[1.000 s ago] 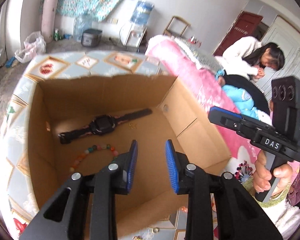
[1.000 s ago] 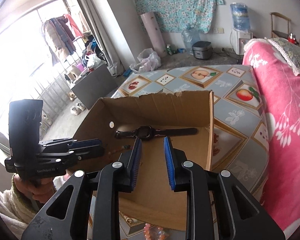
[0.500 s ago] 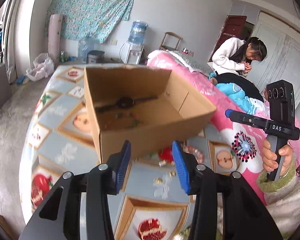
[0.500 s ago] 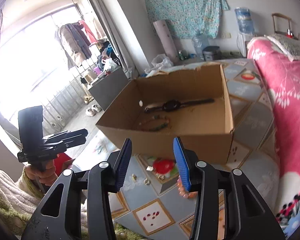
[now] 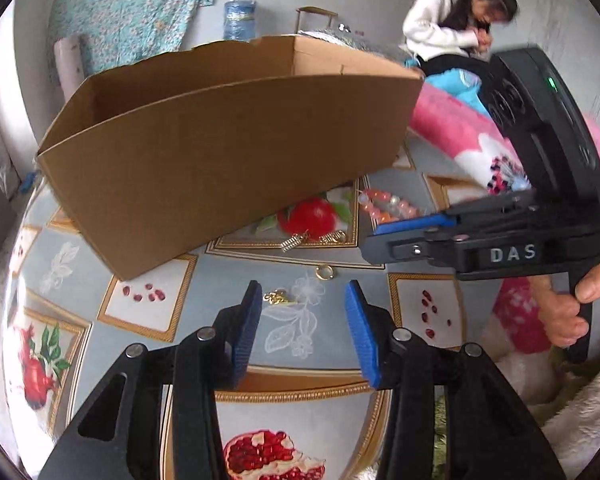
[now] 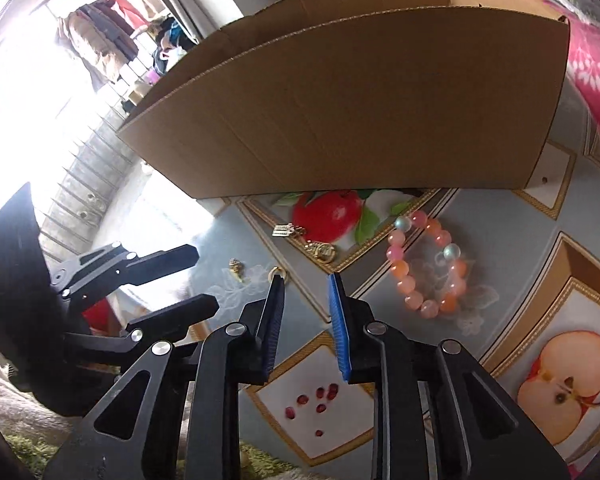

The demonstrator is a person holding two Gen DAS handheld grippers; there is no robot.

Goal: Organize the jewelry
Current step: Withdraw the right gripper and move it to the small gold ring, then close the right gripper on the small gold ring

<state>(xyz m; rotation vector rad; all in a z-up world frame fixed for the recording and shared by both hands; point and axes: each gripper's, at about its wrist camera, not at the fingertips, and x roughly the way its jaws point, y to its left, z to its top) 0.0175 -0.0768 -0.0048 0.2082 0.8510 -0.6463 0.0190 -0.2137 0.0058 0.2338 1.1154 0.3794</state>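
A cardboard box stands on a fruit-patterned cloth; its inside is hidden from this low angle. In front of it lie a pink and orange bead bracelet, a gold ring, a small gold piece and two gold earrings. My left gripper is open and empty, low over the cloth just short of the gold piece and ring. My right gripper is open and empty, its left fingertip close to the ring. The right gripper also shows in the left wrist view, by the bracelet.
The box stands close behind the jewelry. A pink blanket lies to the right. A woman in white sits beyond it. My other hand's gripper is at the left of the right wrist view.
Both grippers have dropped from above the box to low over the cloth in front of it. The watch and bracelet inside the box are out of sight now.
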